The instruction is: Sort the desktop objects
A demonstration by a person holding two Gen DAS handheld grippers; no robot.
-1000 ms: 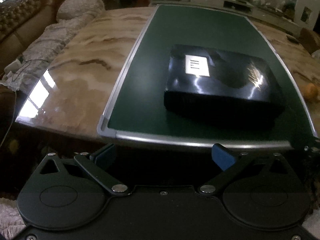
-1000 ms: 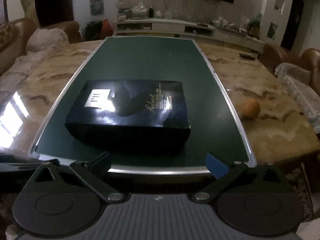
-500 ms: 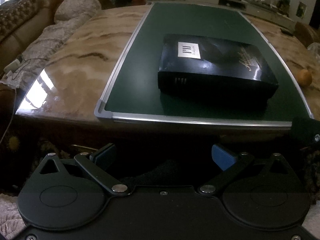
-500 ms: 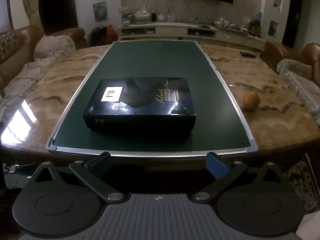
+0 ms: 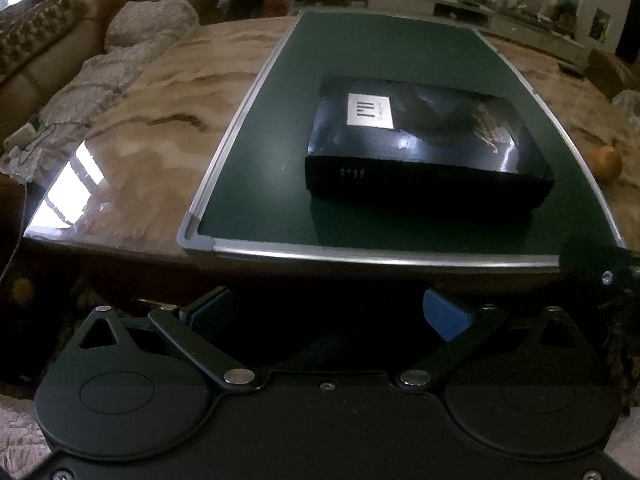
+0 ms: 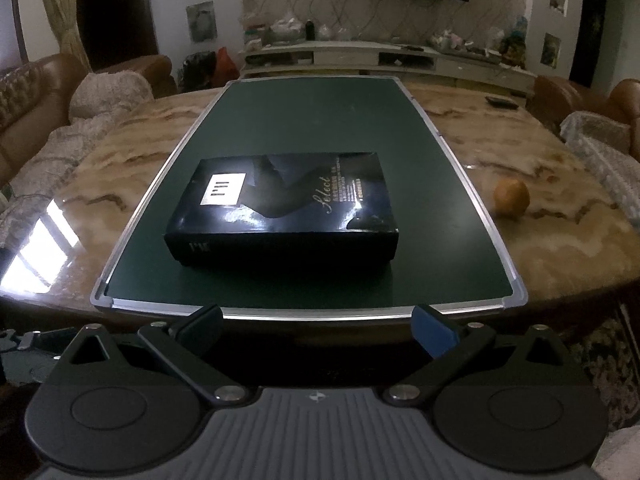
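1. On the green board [image 6: 320, 128], near its front edge: black box [image 6: 284, 204], flat.
2. Left gripper [image 5: 326, 314] and right gripper [image 6: 316, 326]: fingers spread wide, holding nothing.
3. Risk: glossy box likely wider than the finger gap, so it slips; orange [image 6: 511, 197] could roll.

The room is dim, lit mostly by daylight from the left. That light throws bright window glare onto the polished marble table [image 5: 132, 168] at the left of both frames. The glossy black box [image 6: 288, 200] carries white highlights on its top, washing out its pale label. Its shadow falls toward the near edge of the green board [image 6: 320, 120]. Straight lines bow at the frame edges; corners go dark. The left wrist view is softer and slightly smeared.
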